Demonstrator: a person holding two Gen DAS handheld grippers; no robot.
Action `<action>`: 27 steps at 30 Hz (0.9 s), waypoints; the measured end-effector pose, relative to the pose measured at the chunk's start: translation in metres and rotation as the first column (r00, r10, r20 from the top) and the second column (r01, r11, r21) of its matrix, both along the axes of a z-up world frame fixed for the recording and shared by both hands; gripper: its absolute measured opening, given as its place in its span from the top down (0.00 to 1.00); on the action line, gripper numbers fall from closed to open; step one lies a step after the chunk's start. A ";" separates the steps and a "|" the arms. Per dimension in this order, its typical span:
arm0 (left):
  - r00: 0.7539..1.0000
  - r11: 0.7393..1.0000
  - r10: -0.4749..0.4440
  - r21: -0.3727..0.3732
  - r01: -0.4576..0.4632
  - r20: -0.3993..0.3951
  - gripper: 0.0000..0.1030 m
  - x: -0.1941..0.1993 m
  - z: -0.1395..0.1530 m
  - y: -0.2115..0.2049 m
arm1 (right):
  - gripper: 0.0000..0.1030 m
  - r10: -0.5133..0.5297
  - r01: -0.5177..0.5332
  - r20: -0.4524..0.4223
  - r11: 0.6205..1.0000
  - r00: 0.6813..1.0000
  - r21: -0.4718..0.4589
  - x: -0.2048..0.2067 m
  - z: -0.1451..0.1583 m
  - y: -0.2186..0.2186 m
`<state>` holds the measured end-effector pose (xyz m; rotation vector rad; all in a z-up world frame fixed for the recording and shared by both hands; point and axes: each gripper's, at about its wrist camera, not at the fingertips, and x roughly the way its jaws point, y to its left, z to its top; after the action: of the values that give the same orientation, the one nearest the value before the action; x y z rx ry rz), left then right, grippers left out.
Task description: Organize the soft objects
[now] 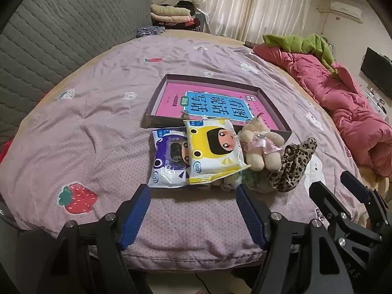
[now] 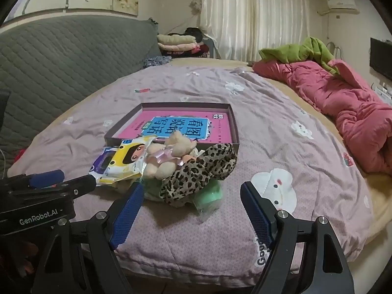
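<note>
Soft pile (image 2: 171,169) heaped before box (image 1: 156,120), awaiting sorting | left gripper (image 1: 193,196) spread, empty | right gripper (image 2: 193,196) spread, empty

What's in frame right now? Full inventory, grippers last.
shallow box: 1, dark walls, mid-bed on the lilac quilt
pink book: 1, pink with blue panel, inside the box
tissue packs: 2, yellow over purple, in front of the box
teddy bear: 1, beige, pink dress, right of the packs
leopard-print scrunchie: 1, brown, on green items
pink duvet: 1, bed's right, green cloth on top
folded clothes: 1 stack, by the curtain
headboard: 1, grey quilted, left
left gripper: open, empty
right gripper: open, empty
</note>
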<state>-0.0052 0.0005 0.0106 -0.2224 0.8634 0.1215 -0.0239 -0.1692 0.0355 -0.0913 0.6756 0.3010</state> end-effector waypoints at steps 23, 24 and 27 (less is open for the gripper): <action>1.000 1.000 -0.003 0.021 0.003 -0.015 0.31 0.003 -0.008 -0.001 | 0.21 0.002 -0.002 0.004 1.000 1.000 -0.003 0.001 0.001 -0.001; 1.000 1.000 -0.004 0.023 0.004 -0.016 0.31 0.002 -0.008 -0.002 | 0.21 0.002 -0.002 0.005 1.000 1.000 -0.001 0.001 0.001 -0.001; 1.000 1.000 -0.006 0.025 0.007 -0.022 0.31 0.002 -0.010 -0.003 | 0.21 0.002 -0.002 0.008 1.000 1.000 -0.003 0.000 0.000 0.001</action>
<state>-0.0029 -0.0027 0.0009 -0.1950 0.8836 0.1290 -0.0238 -0.1686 0.0359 -0.0960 0.6684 0.3017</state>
